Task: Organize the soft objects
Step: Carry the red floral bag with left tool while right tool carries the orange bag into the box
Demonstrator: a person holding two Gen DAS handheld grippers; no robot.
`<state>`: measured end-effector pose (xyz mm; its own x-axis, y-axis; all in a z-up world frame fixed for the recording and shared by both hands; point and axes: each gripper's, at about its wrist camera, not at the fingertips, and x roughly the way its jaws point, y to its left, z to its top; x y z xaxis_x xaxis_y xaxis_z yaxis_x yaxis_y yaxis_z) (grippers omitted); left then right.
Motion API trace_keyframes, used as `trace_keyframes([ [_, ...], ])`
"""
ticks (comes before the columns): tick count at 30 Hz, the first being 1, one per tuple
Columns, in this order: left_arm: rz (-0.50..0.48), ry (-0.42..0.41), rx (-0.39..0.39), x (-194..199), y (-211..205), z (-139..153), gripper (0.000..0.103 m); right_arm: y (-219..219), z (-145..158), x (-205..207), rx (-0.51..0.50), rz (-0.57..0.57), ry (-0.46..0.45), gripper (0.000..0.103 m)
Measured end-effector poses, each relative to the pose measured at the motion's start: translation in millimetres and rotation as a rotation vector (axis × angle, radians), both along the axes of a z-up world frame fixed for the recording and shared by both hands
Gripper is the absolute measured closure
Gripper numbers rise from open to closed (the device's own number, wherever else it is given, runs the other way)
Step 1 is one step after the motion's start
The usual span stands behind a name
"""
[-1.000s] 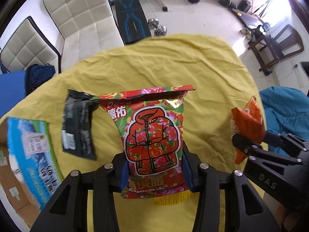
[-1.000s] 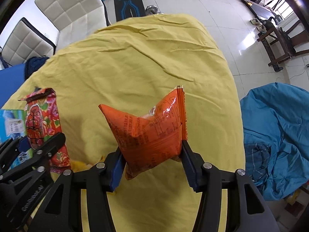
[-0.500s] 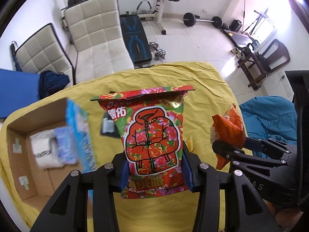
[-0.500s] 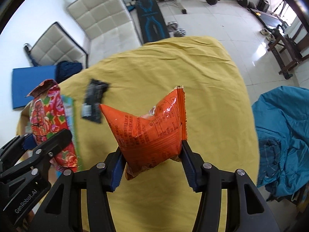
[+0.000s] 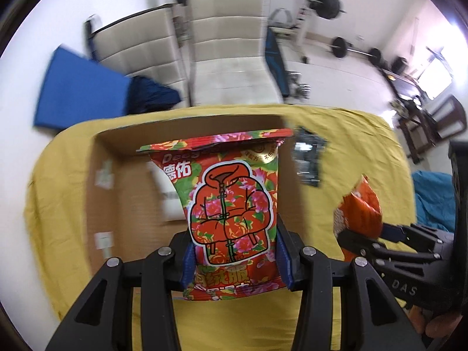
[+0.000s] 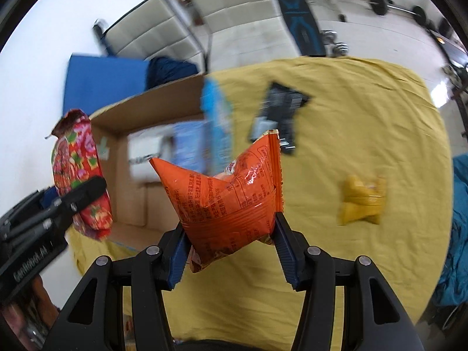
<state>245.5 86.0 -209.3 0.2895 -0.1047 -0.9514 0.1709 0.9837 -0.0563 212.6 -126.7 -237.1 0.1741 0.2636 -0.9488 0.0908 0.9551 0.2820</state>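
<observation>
Since the earlier frame, both grippers had travelled from above the bare yellow cloth (image 6: 365, 122) to the open cardboard box (image 5: 122, 204). The left gripper (image 5: 235, 259) pinched a red floral packet (image 5: 231, 204), upright, directly over the box interior. The right gripper (image 6: 231, 238) squeezed a puffed orange packet (image 6: 225, 196) just beside the box. A black packet (image 6: 278, 111) and a yellow packet (image 6: 361, 200) lay on the cloth.

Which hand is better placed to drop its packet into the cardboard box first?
Probably left: its floral packet hangs over the cardboard box, while the orange packet is beside the box, over the yellow cloth.
</observation>
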Motion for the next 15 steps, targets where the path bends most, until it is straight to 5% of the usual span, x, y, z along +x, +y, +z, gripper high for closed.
trace_keyframes([
  [8,0.117,0.088,0.027,21,91,-47,0.061,116,-50,27,-0.039,0.111,0.098,0.047],
  [15,0.149,0.183,0.038,55,126,-102,0.061,156,-115,43,-0.13,0.116,0.217,0.047],
])
